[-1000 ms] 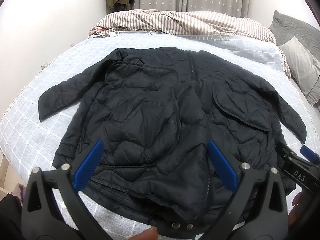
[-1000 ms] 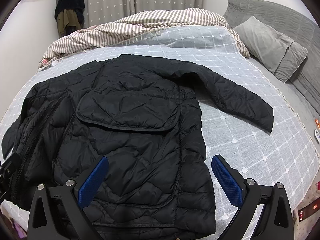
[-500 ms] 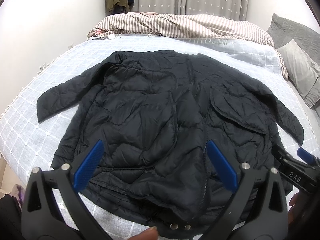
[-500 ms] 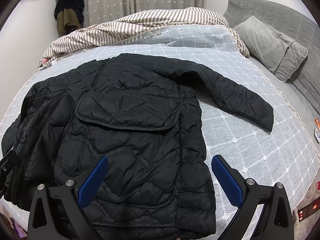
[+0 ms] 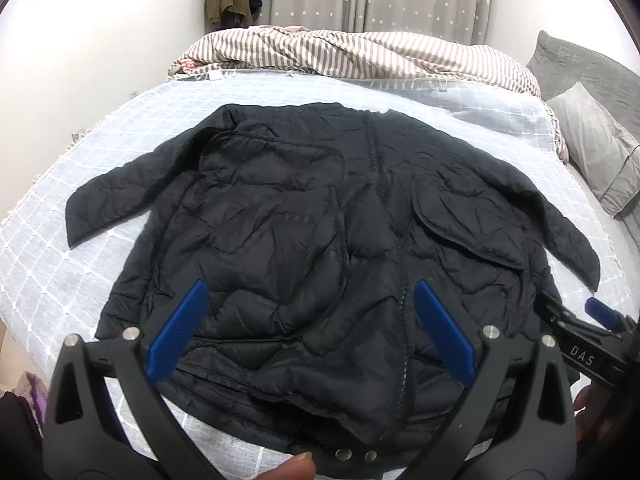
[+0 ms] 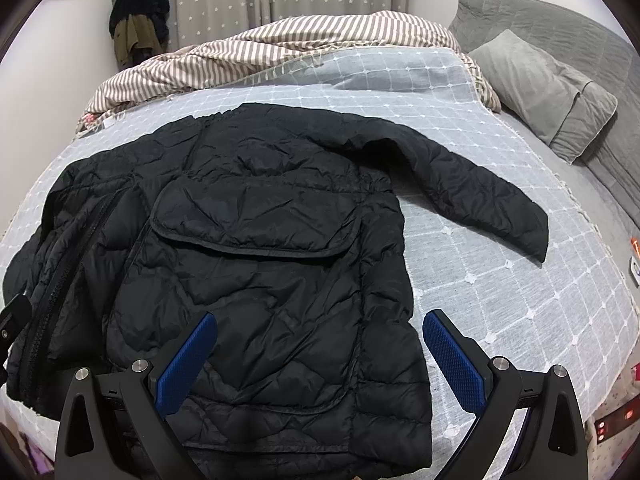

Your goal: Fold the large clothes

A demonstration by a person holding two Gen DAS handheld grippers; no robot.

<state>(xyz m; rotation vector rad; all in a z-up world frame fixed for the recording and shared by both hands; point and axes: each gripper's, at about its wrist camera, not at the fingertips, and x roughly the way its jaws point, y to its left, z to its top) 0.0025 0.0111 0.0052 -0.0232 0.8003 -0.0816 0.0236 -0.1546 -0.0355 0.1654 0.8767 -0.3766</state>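
Note:
A black quilted puffer jacket (image 5: 304, 232) lies flat, front up, on the bed, with its hem nearest me and both sleeves spread out to the sides. It also shows in the right wrist view (image 6: 256, 264). My left gripper (image 5: 308, 332) is open and empty, above the jacket's lower left half near the zipper. My right gripper (image 6: 320, 364) is open and empty, above the jacket's lower right corner. The right gripper's tip (image 5: 604, 312) shows at the right edge of the left wrist view.
The bed has a light grey checked cover (image 6: 520, 280). A striped duvet (image 5: 360, 56) is bunched at the far side. Grey pillows (image 6: 552, 92) lie at the right. Dark clothes (image 6: 140, 16) hang by the curtain. The bed edge runs just below my grippers.
Both grippers have drawn back slightly from the jacket, so it sits a little farther away in view. Both stay open. The jacket has not moved.

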